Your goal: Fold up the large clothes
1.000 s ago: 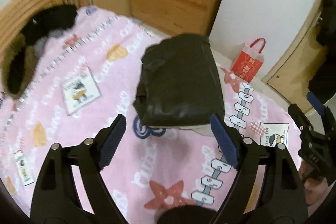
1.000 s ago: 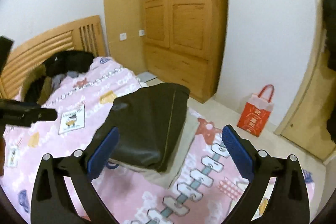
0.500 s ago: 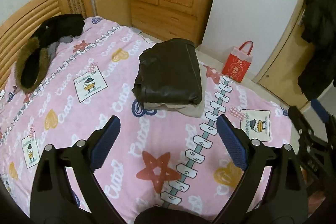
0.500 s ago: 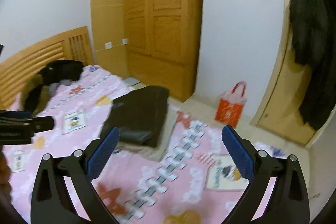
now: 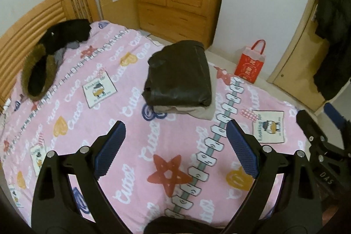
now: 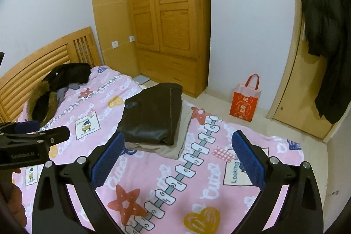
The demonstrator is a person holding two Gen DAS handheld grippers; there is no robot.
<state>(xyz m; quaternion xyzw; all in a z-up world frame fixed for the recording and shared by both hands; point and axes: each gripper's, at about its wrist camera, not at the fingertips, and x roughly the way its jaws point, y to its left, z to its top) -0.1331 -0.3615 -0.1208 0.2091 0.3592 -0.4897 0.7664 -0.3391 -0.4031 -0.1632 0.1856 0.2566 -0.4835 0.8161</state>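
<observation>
Both grippers have pulled up and back from the folded stack since a second ago, when the dark bundle filled the space just ahead of the fingers; it now lies well apart from them, farther up the bed.

Nearest, the left gripper (image 5: 175, 144) stands with its blue pads spread wide and nothing between them, only pink bedspread (image 5: 136, 146) below. The right gripper (image 6: 177, 157) is equally wide and empty. Each camera catches the other tool at its edge: the right one shows the left gripper from the side at its left margin, with part of a hand (image 6: 15, 207) beneath, while the left view shows only black frame at its right margin.

Beyond, the folded dark jacket (image 5: 178, 75) sits on top of a folded beige garment (image 5: 197, 110), near the bed's far side. Farther, a black fur-trimmed coat (image 5: 46, 60) lies heaped by the headboard (image 5: 43, 12). The red gift bag (image 6: 245, 103) stands on the floor by the wall. Only the right view shows the wardrobe (image 6: 166, 14) at full height and the whole dark coat (image 6: 324, 36) hanging by the door
</observation>
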